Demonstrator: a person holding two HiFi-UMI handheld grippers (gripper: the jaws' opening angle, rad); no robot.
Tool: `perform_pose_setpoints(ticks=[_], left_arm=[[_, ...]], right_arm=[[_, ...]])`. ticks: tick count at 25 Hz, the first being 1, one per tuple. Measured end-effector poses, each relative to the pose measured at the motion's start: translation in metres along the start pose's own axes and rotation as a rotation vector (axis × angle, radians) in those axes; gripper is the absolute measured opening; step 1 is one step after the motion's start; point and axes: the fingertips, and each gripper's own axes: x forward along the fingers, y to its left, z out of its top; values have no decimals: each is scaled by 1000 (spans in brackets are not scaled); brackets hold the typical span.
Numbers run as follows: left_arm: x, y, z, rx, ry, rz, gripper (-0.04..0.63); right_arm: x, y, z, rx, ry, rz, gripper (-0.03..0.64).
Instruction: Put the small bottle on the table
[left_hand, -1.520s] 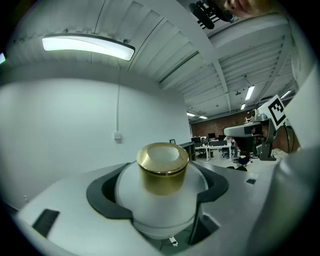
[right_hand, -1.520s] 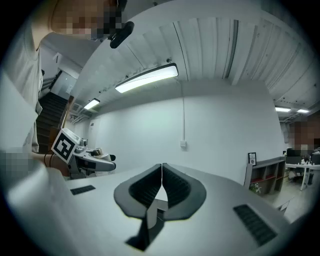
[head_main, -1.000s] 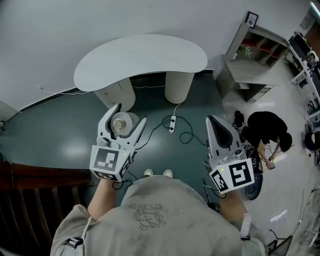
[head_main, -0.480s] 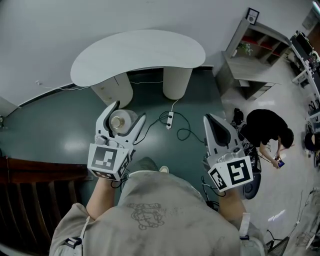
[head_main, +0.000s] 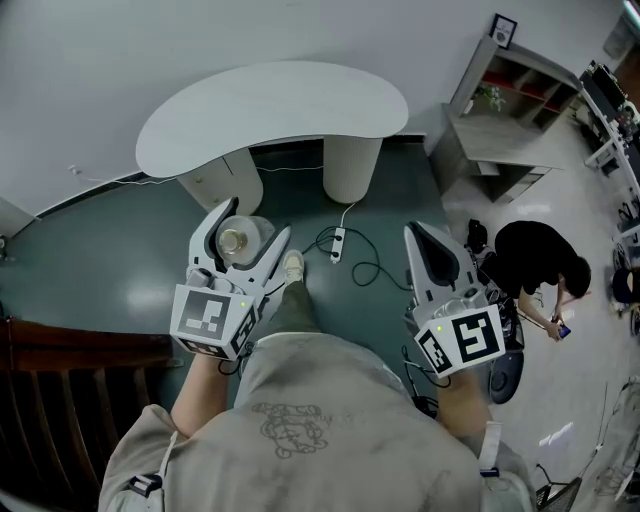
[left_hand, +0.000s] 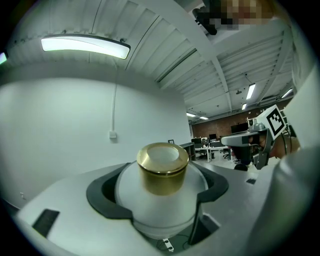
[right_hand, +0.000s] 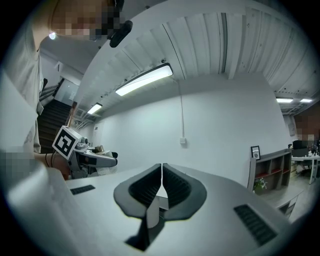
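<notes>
White-frosted and capped in gold, the small bottle (head_main: 238, 241) sits clamped between the jaws of your left gripper (head_main: 254, 228). Its round body fills the dark pads (left_hand: 102, 192) on both sides. You hold it in the air over the dark green floor (head_main: 100, 290), short of the pale, curved table (head_main: 270, 105) ahead. The cap faces up toward you, though the wide lens makes it hard to say whether the bottle is quite upright. Just right of that gripper, your shoe (head_main: 293, 265) shows, and beyond it a white power strip (head_main: 338, 245) lies on the floor among cables. Your right gripper (head_main: 417, 236) is level with the left, its jaws pressed together on nothing. Farther right, a person in black (head_main: 535, 262) bends over near an open shelf unit (head_main: 505, 120).
</notes>
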Motion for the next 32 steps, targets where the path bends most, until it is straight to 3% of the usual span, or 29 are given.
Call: perform_pose_setpoints(ticks=[16,32], left_arm=[[63,41,-13,1,12,-15,345],[193,139,-25,-31,66,-97,345]], right_arm=[[71,-25,-22,12,29,22,31],[212,-79,-36,38,129,-31,31]])
